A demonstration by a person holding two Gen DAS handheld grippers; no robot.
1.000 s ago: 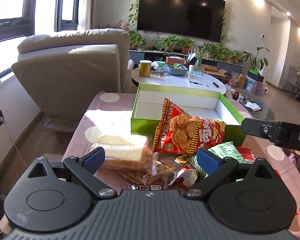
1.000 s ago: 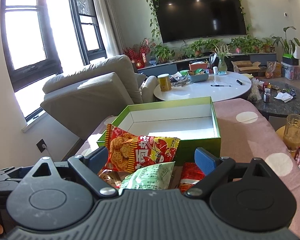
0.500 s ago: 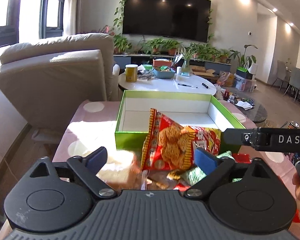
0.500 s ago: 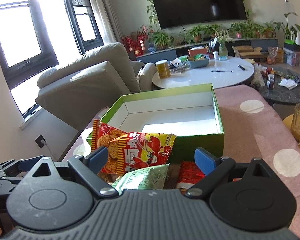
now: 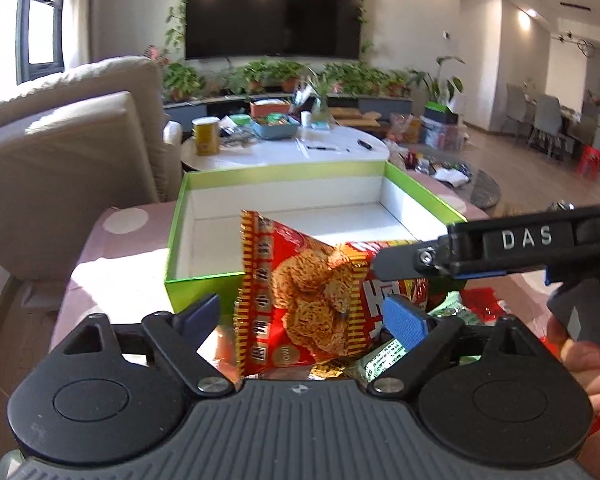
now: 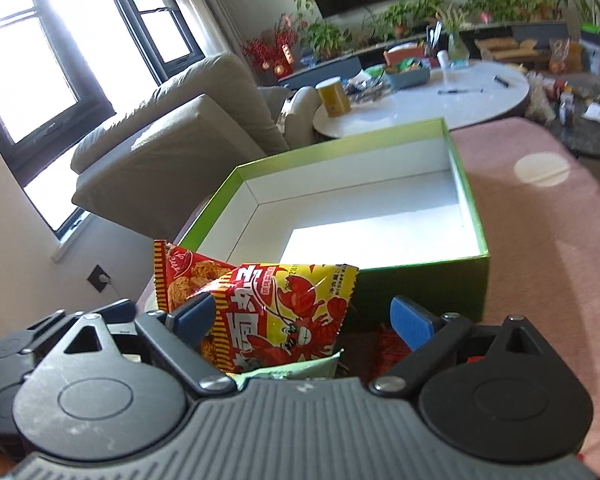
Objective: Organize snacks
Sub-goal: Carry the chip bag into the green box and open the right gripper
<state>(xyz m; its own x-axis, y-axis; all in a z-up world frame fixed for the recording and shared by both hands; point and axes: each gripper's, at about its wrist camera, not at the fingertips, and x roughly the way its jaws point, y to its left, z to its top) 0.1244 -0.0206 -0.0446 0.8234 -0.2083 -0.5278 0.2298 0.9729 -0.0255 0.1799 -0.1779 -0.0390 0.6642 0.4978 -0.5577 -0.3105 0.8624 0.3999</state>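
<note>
Red noodle bag (image 5: 312,296) stands on edge at the front of the snack pile, leaning against the near wall of the green box (image 5: 204,284) — not in it yet; the box floor is bare white. We read the upright pose as a product of the pile propping it from behind, which leaves its crimped side edges exposed for a pinch. The bag sits between the fingers of both tools at once: left gripper (image 5: 304,314) has its jaws spread wide with the bag in the gap, and the right gripper (image 6: 300,314) is likewise spread, its left pad (image 6: 192,312) overlapping the bag's edge in the picture. Contact there we cannot tell; nothing is clamped by either. In the left view the right tool reaches in from the side, its finger crossing over the bag's top right corner — looks like a setup for a lift over the box wall, judging by the task. A green packet (image 6: 288,370) lies under the bag, more red wrappers beside it, all on the pink dotted cloth (image 6: 540,208). Versus a second ago: both cameras have closed in and dropped, so the bag and box fill more of each view; the sandwich pack that showed left of the bag in the left view is now out of sight behind the tool; the right tool's finger has moved from beside the box to over the bag. Jaw spread on both looks unchanged. Bag itself has barely shifted, if at all.
</note>
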